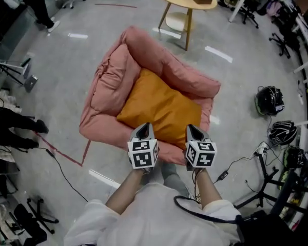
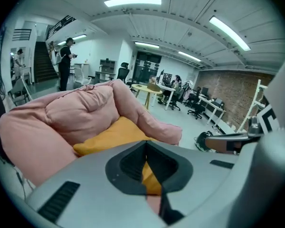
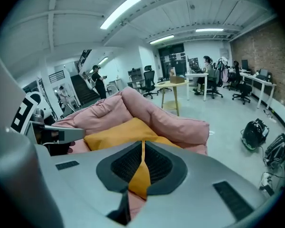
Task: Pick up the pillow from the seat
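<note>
The left gripper point(image 1: 143, 129) and the right gripper point(image 1: 194, 131) hang side by side over the front rim of the seat point(image 1: 110, 83). Each has its jaws fully together and nothing held. In the left gripper view and the right gripper view only a sliver of orange shows past the meeting pads, and that reads as the cushion beyond rather than cloth caught between them. The pillow point(image 1: 161, 109) is orange and lies flat in the hollow of the pink seat, turned so that one corner points toward the person. Its near edges lie just under the two gripper tips, and the padded back and arms rise around its far sides. The pick is judged not yet begun. To do it well, both sets of jaws need to open wide before they go down. Each should then close on the near edge, one on either side of the near corner, and bite deep enough to take filling along with the cover, since a pinch of cover alone is likely to slip or let the pillow sag. The two grippers should rise together and level, high enough for the trailing corner to clear the seat's raised rim without dragging.
</note>
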`<state>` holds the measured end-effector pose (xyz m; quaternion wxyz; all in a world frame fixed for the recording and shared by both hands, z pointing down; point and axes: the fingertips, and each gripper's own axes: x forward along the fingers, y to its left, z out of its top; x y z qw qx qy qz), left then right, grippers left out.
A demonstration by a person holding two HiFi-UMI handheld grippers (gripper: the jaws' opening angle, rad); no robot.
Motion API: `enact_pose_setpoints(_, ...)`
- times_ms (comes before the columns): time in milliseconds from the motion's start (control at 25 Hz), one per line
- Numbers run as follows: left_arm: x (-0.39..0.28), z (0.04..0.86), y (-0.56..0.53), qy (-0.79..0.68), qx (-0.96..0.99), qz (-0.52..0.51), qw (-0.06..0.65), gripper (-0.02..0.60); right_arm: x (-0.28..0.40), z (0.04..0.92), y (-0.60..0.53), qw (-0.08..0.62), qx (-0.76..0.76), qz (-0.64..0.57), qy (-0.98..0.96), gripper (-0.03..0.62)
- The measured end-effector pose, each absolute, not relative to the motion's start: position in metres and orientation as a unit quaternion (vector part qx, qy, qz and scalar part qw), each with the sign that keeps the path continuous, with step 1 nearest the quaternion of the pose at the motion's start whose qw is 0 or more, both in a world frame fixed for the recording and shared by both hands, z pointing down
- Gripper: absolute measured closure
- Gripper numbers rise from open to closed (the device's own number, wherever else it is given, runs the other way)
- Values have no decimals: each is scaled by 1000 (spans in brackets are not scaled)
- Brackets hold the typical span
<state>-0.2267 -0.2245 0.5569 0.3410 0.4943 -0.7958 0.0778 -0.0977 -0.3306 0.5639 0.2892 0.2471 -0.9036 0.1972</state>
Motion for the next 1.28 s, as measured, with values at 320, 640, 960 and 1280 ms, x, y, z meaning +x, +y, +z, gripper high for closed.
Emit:
enact_pose_setpoints(320, -235, 613, -236, -817, 401, 51, 412, 458, -102, 623, -355, 339, 175, 213, -899, 550)
enact_pose_setpoints(640, -261, 649, -237, -840, 317, -4, 441, 212, -108, 678, -361, 394, 103, 214, -888, 376)
enact_pose_setpoints(960, -284, 692, -245, -847, 255, 4, 467, 178, -115, 736, -353, 445, 36, 201, -872, 301)
enact_pose_setpoints(1280, -302, 741, -246, -864, 195, 55, 461, 173, -136, 788, -340, 478, 2, 206, -854, 295)
